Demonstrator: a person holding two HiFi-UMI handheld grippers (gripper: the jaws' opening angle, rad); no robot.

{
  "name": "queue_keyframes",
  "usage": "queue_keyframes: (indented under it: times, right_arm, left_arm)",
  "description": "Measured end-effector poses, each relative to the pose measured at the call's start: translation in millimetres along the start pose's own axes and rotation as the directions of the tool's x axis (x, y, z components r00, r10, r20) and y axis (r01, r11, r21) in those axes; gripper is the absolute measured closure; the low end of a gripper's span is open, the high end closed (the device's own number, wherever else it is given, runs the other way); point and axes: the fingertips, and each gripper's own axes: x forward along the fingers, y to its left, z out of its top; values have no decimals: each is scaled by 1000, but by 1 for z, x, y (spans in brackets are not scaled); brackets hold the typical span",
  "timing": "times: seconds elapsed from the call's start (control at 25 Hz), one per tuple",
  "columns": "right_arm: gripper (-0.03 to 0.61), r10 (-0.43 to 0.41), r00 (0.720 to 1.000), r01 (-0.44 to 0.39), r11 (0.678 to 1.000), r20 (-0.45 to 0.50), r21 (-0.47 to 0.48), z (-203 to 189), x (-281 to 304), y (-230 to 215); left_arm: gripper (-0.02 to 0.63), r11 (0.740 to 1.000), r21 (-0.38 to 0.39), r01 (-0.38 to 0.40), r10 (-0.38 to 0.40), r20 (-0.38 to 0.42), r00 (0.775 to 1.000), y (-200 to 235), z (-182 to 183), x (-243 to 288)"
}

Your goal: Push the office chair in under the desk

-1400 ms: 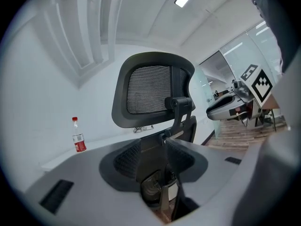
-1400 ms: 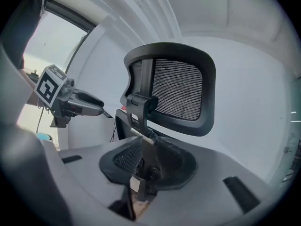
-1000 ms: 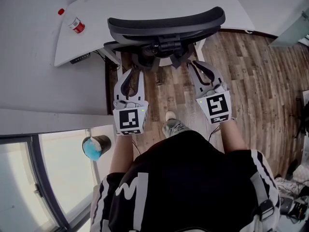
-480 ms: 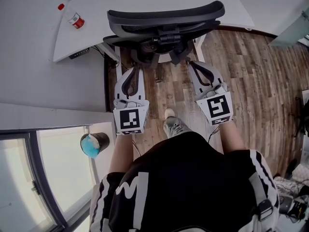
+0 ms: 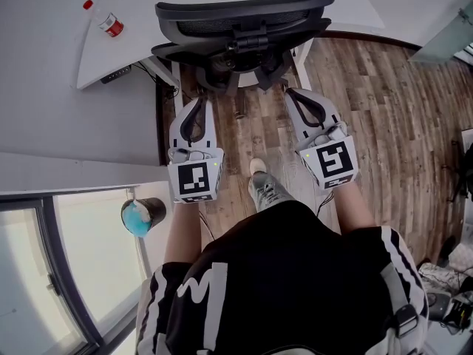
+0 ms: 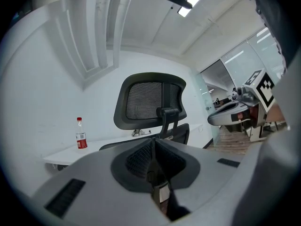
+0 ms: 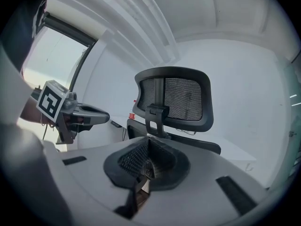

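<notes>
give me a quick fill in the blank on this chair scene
The office chair has a ____ mesh back.
The bottle on the desk has a ____ cap.
The left gripper and right gripper are both ____ and hold nothing.
Missing words: black, red, shut.

- A white desk (image 5: 140, 13) with a curved front edge spans the top of the head view; its top is mostly bare.
- A small clear bottle (image 5: 109, 22) with a red cap and red label stands upright near the desk's left end.
- A dark flat box (image 5: 118, 75) sits under the desk's left front edge.
- The wood-plank floor (image 5: 369, 109) runs from the desk toward the person.
- The black office chair (image 5: 244, 17) stands on the floor, its mesh back at the desk's front edge.
- One grey shoe (image 5: 266, 189) is planted on the planks behind the chair.
- A dark round container (image 5: 142, 217) with something blue inside stands to the left, beside the window glass.
</notes>
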Motion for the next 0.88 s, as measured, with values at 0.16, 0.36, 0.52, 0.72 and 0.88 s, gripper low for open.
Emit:
queue_keyframes:
  times: [0.16, 0.36, 0.52, 0.72, 0.88]
  right_arm:
    - [569, -8, 1000, 8, 1000, 16, 21, 2, -5, 1]
    - [569, -18, 1000, 17, 1000, 12, 22, 1, -9, 1]
    - [569, -37, 999, 37, 999, 11, 19, 0, -11, 1]
    - [569, -45, 999, 45, 999, 16, 28, 0, -14, 2]
    - [569, -42, 999, 41, 999, 13, 33, -2, -15, 4]
  left_arm:
    - [592, 1000, 10, 3, -4, 11, 1000, -4, 4, -3]
    - [592, 1000, 3, 3, -3, 22, 1000, -6, 7, -7]
    - [592, 1000, 4, 1, -2, 20, 1000, -7, 6, -9]
    - [592, 1000, 2, 6, -6, 22, 1000, -10, 6, -11]
    - [592, 1000, 4, 1, -2, 25, 1000, -10, 8, -12]
